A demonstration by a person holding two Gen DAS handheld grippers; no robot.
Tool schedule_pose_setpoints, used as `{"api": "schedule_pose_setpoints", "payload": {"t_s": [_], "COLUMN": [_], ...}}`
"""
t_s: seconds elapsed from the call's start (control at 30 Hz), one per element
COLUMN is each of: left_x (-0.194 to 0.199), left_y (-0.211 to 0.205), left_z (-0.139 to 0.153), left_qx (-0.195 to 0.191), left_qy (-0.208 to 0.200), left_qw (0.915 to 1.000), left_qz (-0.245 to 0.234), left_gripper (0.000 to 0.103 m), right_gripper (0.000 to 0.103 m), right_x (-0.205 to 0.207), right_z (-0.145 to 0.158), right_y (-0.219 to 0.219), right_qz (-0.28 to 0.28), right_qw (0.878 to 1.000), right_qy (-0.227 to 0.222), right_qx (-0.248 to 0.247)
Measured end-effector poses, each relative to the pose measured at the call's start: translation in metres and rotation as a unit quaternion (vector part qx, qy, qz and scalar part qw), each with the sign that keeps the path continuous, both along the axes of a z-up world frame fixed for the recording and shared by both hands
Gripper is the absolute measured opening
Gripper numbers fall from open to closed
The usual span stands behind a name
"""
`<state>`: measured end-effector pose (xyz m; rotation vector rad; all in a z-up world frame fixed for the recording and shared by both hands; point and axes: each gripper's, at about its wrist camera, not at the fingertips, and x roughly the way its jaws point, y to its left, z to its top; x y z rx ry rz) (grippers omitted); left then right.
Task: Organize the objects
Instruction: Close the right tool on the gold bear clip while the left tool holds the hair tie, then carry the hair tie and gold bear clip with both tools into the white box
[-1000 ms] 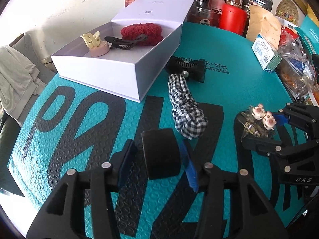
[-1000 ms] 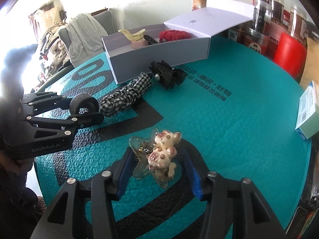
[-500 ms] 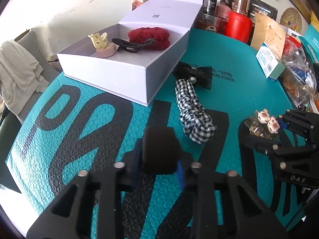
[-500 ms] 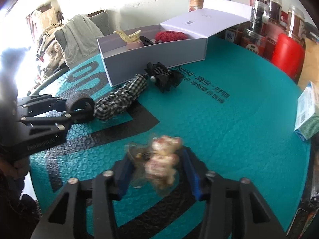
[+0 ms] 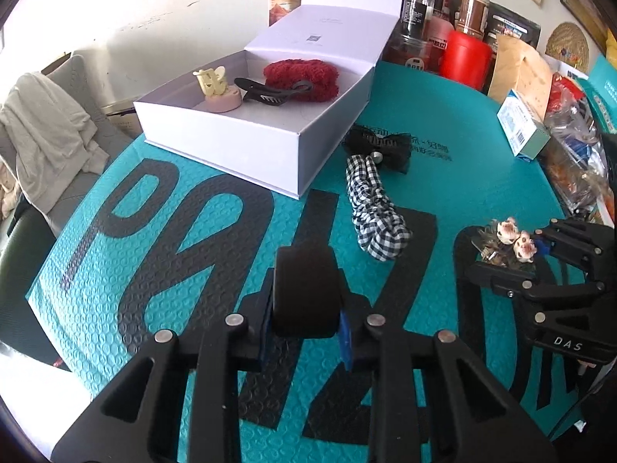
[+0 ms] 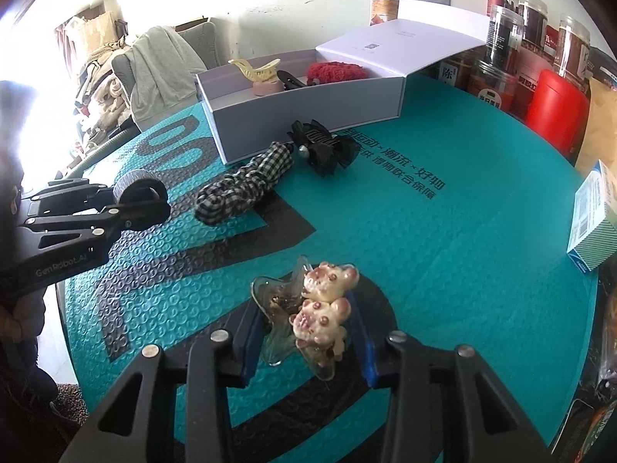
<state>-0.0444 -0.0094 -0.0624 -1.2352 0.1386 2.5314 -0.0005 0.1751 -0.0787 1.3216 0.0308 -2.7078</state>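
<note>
White box (image 5: pixel 270 142) kept open upper centre as destination; black roll (image 5: pixel 306 293) clamped by left gripper (image 5: pixel 304 328), bear hair clip (image 6: pixel 320 308) clamped by right gripper (image 6: pixel 306 343), both seemingly for boxing

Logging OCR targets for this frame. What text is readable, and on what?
"DAS": right gripper body, left wrist view.
"GenRobot.AI": left gripper body, right wrist view.
Chinese line ending "好物": printed on the teal mat; the rest is unclear.
White box lid mark, jar labels: too small to read.
</note>
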Motion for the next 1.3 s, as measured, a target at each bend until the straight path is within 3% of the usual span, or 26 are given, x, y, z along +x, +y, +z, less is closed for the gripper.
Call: {"api": "schedule_pose_setpoints", "payload": {"t_s": [0.77,1.3], "left_x": [0.035,-0.012], "left_y": [-0.006,-0.001], "left_z": [0.040,0.061], "left_qx": [-0.017,-0.022], "left_qy": [0.015,0.020], "left_qw": [0.9994,0.9993], "left_qz": [0.027,0.021], "left_gripper": [0.025,0.025], "right_gripper": [0.041,0.041], "right_x": [0.033,-0.010], "right_z": [0.050,0.074], "right_y": [-0.016,-0.012], "right_qz": [0.027,0.057], "right_qw": [0.998,0.996], "right_qy": [0.050,0.058], "right_qx": [0.028,0.029]}}
